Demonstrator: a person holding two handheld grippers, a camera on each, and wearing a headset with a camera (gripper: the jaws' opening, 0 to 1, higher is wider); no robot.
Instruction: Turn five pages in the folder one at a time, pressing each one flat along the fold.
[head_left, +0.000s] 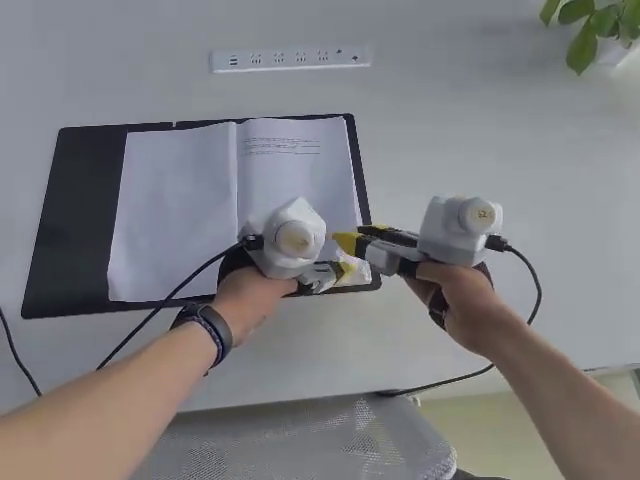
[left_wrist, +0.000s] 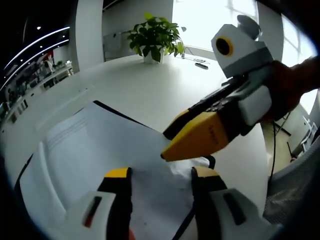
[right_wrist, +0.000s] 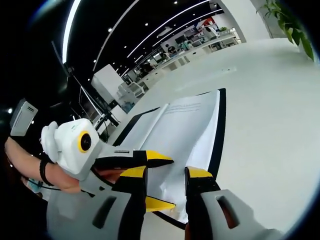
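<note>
left hand (head_left: 250, 295): holds left tool (left_wrist: 161, 175) over folder's near right corner, jaws apart
right hand (head_left: 455, 295): right tool (right_wrist: 166, 175) aimed at same corner, jaws apart
folder (head_left: 70, 230): open flat on white counter (head_left: 520, 130)
writing: print on right page (head_left: 295, 175), unreadable
count: one folder, two tools, one power strip (head_left: 290, 58), one plant (head_left: 590, 25)

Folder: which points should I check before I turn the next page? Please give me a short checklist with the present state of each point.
1. The folder lies open on the table: ok.
2. The left gripper is open, over the lower corner of the right page: ok.
3. The right gripper is open and holds nothing: ok.
4. Only one sheet is separated at that corner: cannot tell.
5. The cable of the left gripper is away from the pages: not ok, in the head view it crosses the left page.
</note>
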